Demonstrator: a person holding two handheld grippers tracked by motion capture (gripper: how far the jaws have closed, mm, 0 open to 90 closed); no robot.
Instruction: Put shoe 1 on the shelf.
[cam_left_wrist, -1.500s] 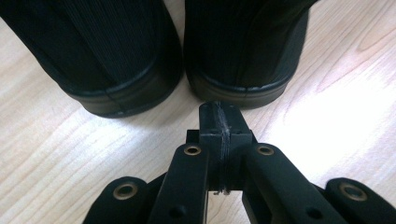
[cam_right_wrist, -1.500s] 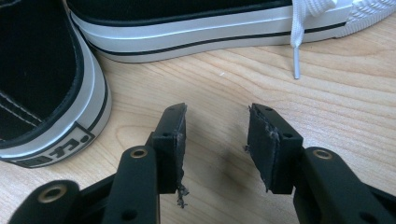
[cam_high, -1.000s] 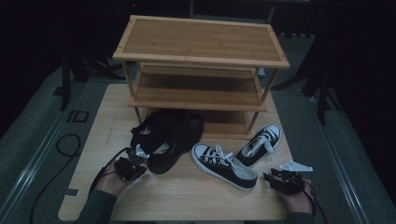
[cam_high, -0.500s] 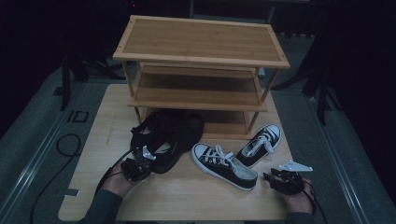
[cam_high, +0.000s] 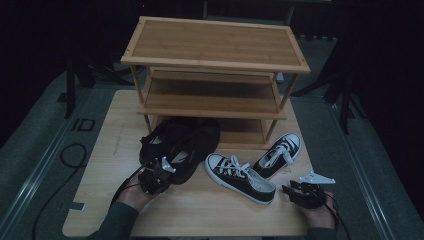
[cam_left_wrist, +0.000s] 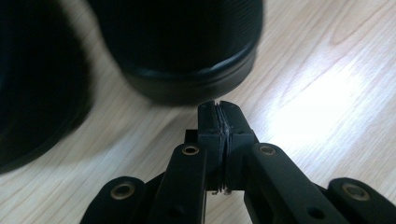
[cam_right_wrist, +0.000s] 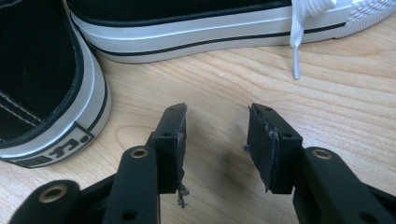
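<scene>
My left gripper (cam_high: 159, 172), jaws pressed together and empty, noses toward the black shoes (cam_high: 182, 145) at 12 o'clock, having advanced since a second ago. My right gripper (cam_high: 295, 190) waits unmoved, jaws apart, with the sneaker (cam_high: 240, 172) at its 10 o'clock, ready to grab.

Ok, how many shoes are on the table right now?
4. Two all-black shoes lie side by side by the left gripper; one black-and-white sneaker lies mid-table, another just behind it near the rack's right leg.
</scene>
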